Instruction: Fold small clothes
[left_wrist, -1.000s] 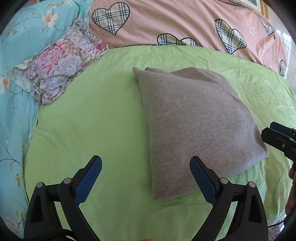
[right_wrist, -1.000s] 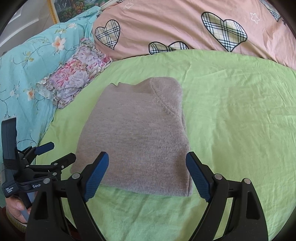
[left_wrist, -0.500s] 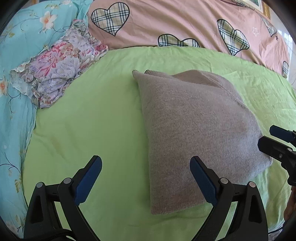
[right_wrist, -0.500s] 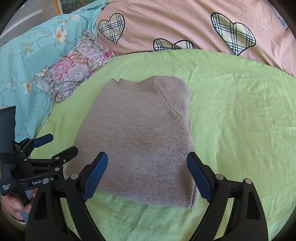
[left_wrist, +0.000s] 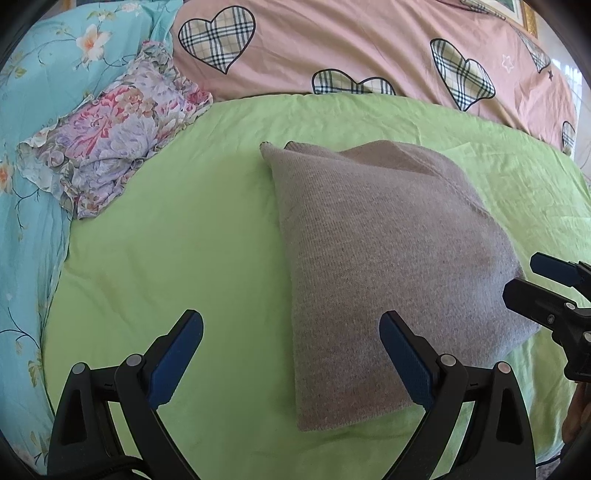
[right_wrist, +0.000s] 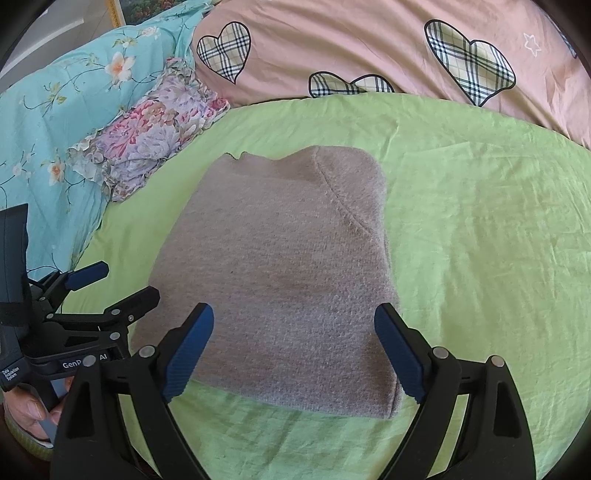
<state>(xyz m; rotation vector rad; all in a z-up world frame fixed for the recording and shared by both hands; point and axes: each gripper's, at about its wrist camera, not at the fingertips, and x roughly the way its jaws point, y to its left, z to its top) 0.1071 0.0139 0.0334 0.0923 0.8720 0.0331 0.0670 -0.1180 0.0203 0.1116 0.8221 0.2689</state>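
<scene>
A grey-brown knit garment (left_wrist: 388, 258) (right_wrist: 280, 273) lies folded into a rough rectangle on the green sheet (left_wrist: 184, 258). My left gripper (left_wrist: 291, 325) hovers open over the garment's near left corner, one blue pad over bare sheet, the other above the knit. My right gripper (right_wrist: 295, 321) stands open above the garment's near edge, nothing between its pads. The right wrist view catches the left gripper (right_wrist: 110, 284) at the garment's left edge, open. At the right edge of the left wrist view, the right gripper's fingers (left_wrist: 546, 295) show by the garment's right corner.
A folded floral cloth (left_wrist: 110, 140) (right_wrist: 151, 136) lies at the sheet's far left. A turquoise flowered quilt (left_wrist: 33, 110) runs along the left, and a pink quilt with plaid hearts (left_wrist: 369, 48) lies across the back. Bare green sheet (right_wrist: 498, 240) spreads to the garment's right.
Both views have crept a little closer over the garment, which now sits lower and larger in frame. The garment lies as before and both grippers stay open.
</scene>
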